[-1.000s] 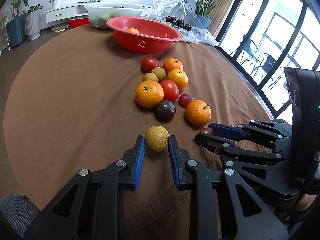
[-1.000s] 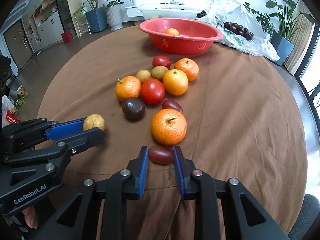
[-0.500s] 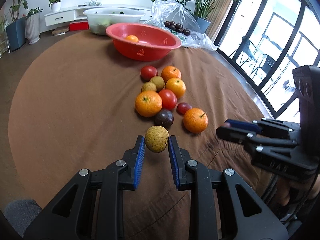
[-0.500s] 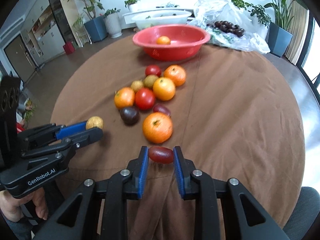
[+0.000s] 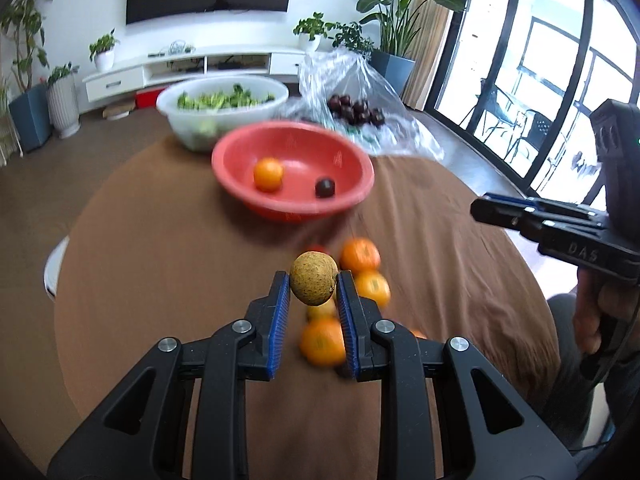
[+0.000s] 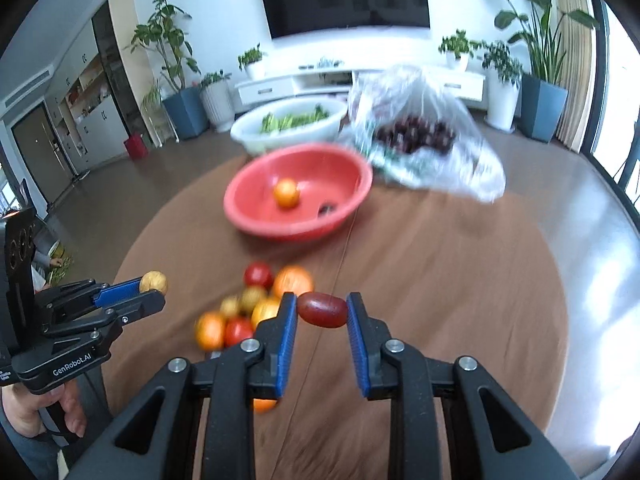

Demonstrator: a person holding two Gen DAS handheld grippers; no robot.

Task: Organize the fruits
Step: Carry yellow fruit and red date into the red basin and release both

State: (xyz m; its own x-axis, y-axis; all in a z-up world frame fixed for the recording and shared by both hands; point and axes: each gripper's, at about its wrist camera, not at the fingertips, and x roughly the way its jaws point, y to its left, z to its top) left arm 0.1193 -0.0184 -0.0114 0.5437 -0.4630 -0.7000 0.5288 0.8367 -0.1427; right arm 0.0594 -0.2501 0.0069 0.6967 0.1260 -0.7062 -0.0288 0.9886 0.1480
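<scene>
The round bench (image 5: 160,264), draped in brown cloth, was seen with bare cloth along its left and right edges, and open cloth lay between the loose fruit pile (image 6: 256,304) and the red bowl (image 5: 344,160) farther back. Behind the bowl, near the far edge, a white bowl of greens (image 5: 224,108) and a clear bag of dark fruits (image 5: 356,108) were crowded together.

In the left wrist view an orange (image 5: 269,174) and a dark round fruit (image 5: 325,187) were shown inside the red bowl; the dark one was only a blur in the right wrist view. The red tomatoes (image 6: 258,274) of the pile were shown plainly only in the right wrist view, being mostly hidden in the other.

The left tongs (image 5: 313,286) were closed narrowly on a tan, speckled round fruit (image 5: 313,283), held clear above the pile. The right tongs (image 6: 322,312) were clamped on a dark red oblong fruit (image 6: 322,309), gripped end to end between the blue pads (image 6: 288,344) and raised above the cloth.
</scene>
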